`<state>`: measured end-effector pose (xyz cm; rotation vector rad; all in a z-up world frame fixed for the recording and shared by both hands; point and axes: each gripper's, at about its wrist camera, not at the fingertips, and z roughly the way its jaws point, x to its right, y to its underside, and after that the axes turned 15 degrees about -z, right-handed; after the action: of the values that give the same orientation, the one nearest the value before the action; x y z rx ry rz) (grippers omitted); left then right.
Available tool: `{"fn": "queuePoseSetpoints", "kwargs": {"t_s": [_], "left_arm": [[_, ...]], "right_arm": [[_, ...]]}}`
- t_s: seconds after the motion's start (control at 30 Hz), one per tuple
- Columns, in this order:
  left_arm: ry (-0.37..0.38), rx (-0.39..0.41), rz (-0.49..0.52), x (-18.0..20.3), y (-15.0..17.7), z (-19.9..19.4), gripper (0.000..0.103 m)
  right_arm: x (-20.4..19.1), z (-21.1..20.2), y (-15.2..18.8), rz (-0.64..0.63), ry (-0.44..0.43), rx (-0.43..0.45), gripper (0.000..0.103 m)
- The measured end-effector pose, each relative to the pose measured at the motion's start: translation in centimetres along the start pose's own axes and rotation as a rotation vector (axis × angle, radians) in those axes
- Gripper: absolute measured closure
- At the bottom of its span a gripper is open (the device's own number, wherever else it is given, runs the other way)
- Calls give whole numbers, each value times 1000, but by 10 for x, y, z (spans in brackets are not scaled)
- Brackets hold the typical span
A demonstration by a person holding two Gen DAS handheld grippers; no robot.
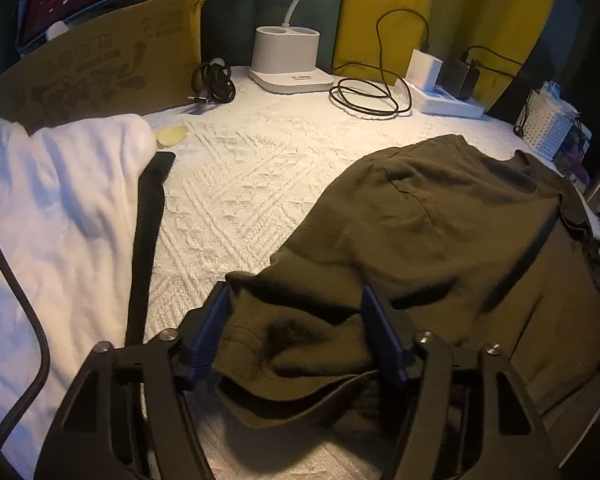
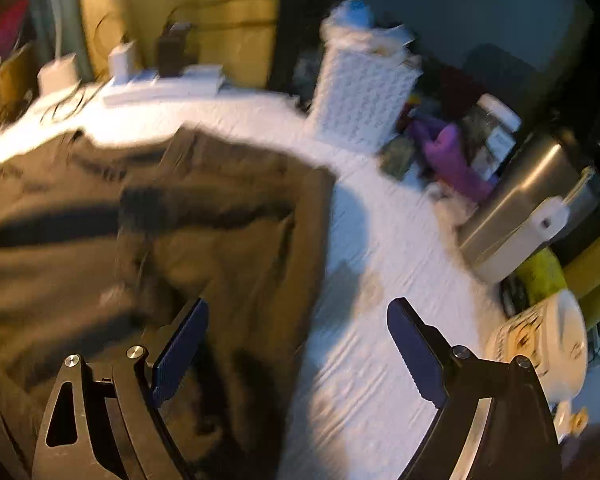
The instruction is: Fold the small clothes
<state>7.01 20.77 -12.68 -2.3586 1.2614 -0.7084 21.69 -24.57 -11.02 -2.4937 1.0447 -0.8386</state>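
Note:
A dark olive garment (image 1: 440,232) lies spread on the white textured cover (image 1: 240,184), reaching from the middle to the right edge. My left gripper (image 1: 294,288) stands over its near left corner. A bunched fold of the cloth lies between the jaws, which stand well apart and do not clamp it. The right wrist view is blurred. In it the same garment (image 2: 220,184) fills the left half. My right gripper (image 2: 299,302) is wide open and empty, straddling the garment's right edge, with the white cover (image 2: 380,280) under its right finger.
White cloth (image 1: 60,200) and a black strap (image 1: 146,240) lie at the left. At the back are a cardboard box (image 1: 100,68), a white lamp base (image 1: 286,56), a coiled cable (image 1: 364,96) and a power strip (image 1: 448,100). A white basket (image 2: 360,96) and a metal container (image 2: 532,200) crowd the right.

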Motion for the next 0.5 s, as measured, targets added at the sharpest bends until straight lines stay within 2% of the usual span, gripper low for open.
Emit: {"fn": "queuePoseSetpoints", "kwargs": {"t_s": [0.1,0.17,0.23,0.3,0.43,0.5], "left_arm": [[18,6,-16,-1,0,-2,42],[43,3,-27,-1,0,-3,55],[85,-8,-53,-3,-1,-5,79],[104,8,-80,-4,-4,-10,90],[184,61,-129,1,-16,-31,96],[205,96,-99,13,-22,-40,96]], "right_arm": [[-31,0,1,-89,-21,-7,11],[-42,-6,-1,-132,14,7,11],[-36,-17,-3,-96,12,36,11],[-27,-28,-5,-41,11,69,11],[-25,-39,0,-25,4,93,11],[-26,-41,4,-10,-19,101,11]]}}
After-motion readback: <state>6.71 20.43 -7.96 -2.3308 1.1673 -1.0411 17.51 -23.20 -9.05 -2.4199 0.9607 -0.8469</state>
